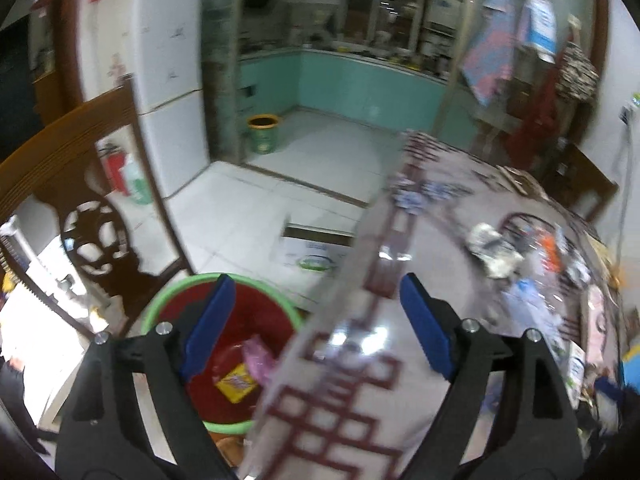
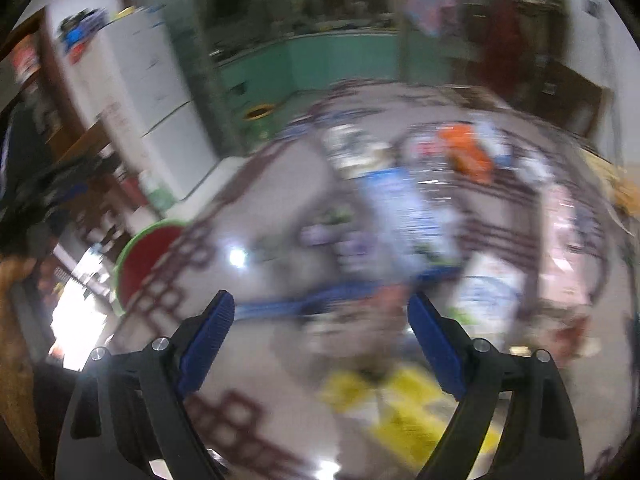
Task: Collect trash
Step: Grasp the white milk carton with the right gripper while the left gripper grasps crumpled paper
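Beside the table's edge (image 1: 352, 364), a green-rimmed bin (image 1: 224, 364) with a red liner holds a yellow wrapper (image 1: 236, 382) and a pink scrap (image 1: 258, 360). Above it the left gripper (image 1: 316, 320) stands released, nothing between its pads. Over the glossy tabletop, the right gripper (image 2: 320, 340) also gapes empty; the litter (image 2: 404, 216) scattered there, including a yellow piece (image 2: 404, 408), smears into blur, its kinds unreadable.

No legible text in either view. Yellow packet (image 1: 236, 386) in the red-lined bin (image 1: 176, 296): print blurred, unreadable. Cardboard box (image 1: 310, 254) on floor: green oval logo, lettering too small. Packets (image 2: 404, 208) on worktop (image 2: 272, 364): motion-blurred.
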Demonstrator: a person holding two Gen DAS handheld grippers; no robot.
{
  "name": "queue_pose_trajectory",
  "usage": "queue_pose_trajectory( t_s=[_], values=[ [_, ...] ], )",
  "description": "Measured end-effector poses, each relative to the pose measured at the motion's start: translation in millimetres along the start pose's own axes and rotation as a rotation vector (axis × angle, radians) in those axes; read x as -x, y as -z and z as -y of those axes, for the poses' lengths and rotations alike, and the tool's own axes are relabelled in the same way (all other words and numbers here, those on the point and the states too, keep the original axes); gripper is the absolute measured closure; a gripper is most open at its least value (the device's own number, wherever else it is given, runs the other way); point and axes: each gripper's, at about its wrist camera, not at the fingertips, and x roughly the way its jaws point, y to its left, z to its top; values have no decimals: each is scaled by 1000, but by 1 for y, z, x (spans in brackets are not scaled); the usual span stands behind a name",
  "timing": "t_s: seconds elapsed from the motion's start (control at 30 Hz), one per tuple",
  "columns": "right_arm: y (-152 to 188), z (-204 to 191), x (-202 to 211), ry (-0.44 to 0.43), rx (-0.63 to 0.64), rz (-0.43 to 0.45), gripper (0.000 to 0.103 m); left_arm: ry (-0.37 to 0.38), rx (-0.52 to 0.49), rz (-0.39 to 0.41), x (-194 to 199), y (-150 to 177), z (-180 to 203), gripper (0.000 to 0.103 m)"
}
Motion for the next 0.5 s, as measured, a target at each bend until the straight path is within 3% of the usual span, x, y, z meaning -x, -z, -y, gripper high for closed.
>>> queue_pose_trajectory(
  t_s=[0.07, 0.23, 0.37, 0.5],
  values=[
    [-3, 37, 8, 49, -86, 9, 11, 72, -21, -20, -1, 6, 24, 19],
    [0, 102, -8, 79, -268, -30, 11, 244, -132, -100, -4, 28, 91, 19],
    [7, 120, -43, 82, -331, -113, 16, 323, -265, -148, -5, 54, 140, 19],
    [7, 112, -63, 121, -279, -165, 16, 351, -351, -179, -8, 77, 168, 19]
  ],
)
